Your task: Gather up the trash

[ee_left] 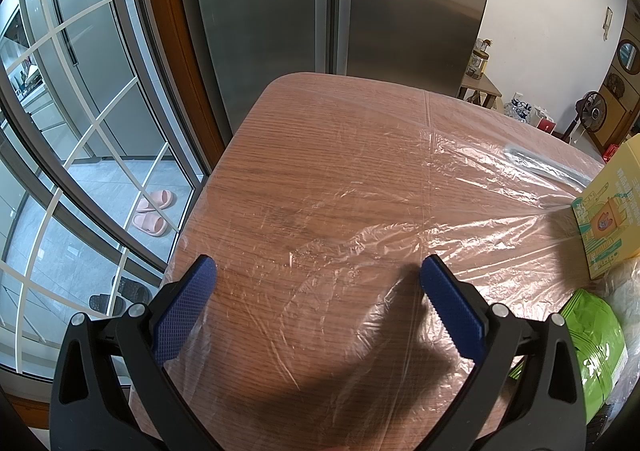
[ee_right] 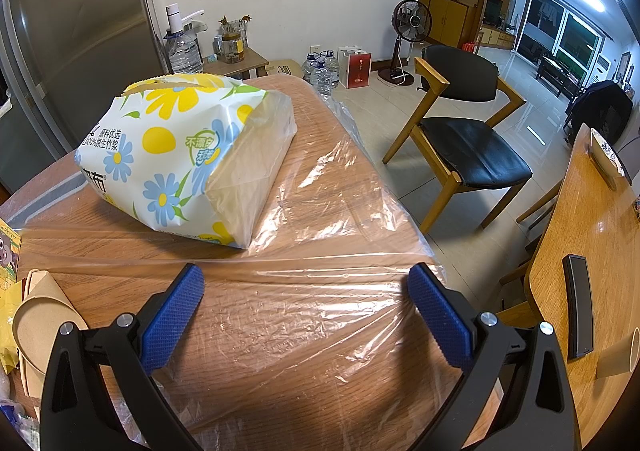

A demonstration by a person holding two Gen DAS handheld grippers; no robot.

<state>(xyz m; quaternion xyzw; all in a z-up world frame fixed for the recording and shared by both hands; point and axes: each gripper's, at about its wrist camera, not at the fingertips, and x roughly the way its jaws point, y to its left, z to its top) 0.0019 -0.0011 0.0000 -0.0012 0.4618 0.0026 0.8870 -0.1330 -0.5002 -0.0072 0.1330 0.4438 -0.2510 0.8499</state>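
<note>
i hold both grippers wide open and empty over the film-covered wooden table (ee_right: 332, 179). the flowered tissue pack (ee_right: 180, 155) lies far-left of my right gripper (ee_right: 306, 287), long axis running near to far. my left gripper (ee_left: 318, 275) faces bare film, fridge (ee_left: 340, 3) beyond.

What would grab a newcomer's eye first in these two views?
The big flower-printed tissue pack lying on the wooden table ahead of the right gripper, with crinkled clear plastic sheeting spread beneath. In the left view, the tall stainless-steel fridge looms behind the table, and a yellow carton sits at the right edge.
</note>
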